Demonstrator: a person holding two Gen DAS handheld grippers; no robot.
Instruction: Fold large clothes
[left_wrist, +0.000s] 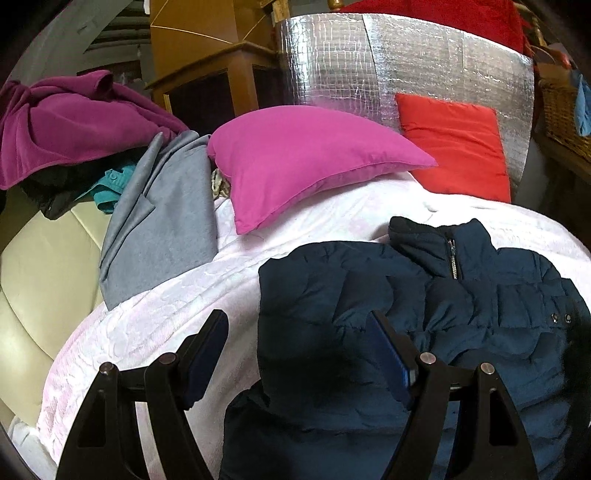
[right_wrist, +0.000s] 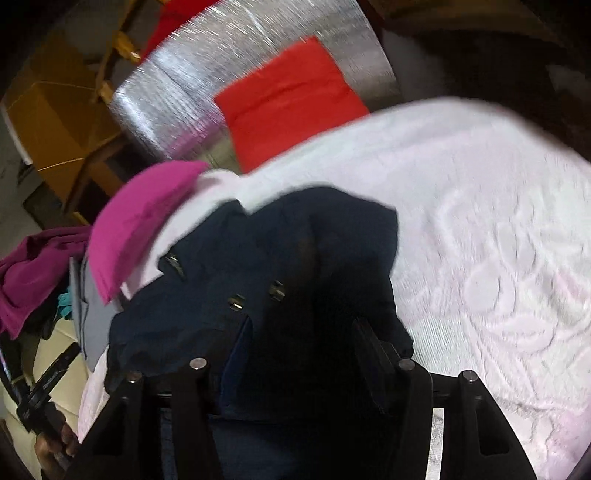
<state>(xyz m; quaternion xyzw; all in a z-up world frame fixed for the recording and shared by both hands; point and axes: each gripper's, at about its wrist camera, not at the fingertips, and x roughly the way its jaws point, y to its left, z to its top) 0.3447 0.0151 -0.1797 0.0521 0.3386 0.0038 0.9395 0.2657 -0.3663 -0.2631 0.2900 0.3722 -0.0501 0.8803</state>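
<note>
You've got the pale pink embossed bedspread (left_wrist: 155, 317) as your folding surface, and the dark navy quilted puffer jacket (left_wrist: 369, 295) lies crumpled across it, collar and zip toward the magenta pillow (left_wrist: 306, 158). Flatten it before you fold. Your left gripper (left_wrist: 299, 347) hovers with jaws wide apart, one finger over the jacket's edge, nothing pinched. Your right gripper (right_wrist: 303, 350) has jaws apart with navy fabric between them; the blurred view doesn't show the pads pressing
</note>
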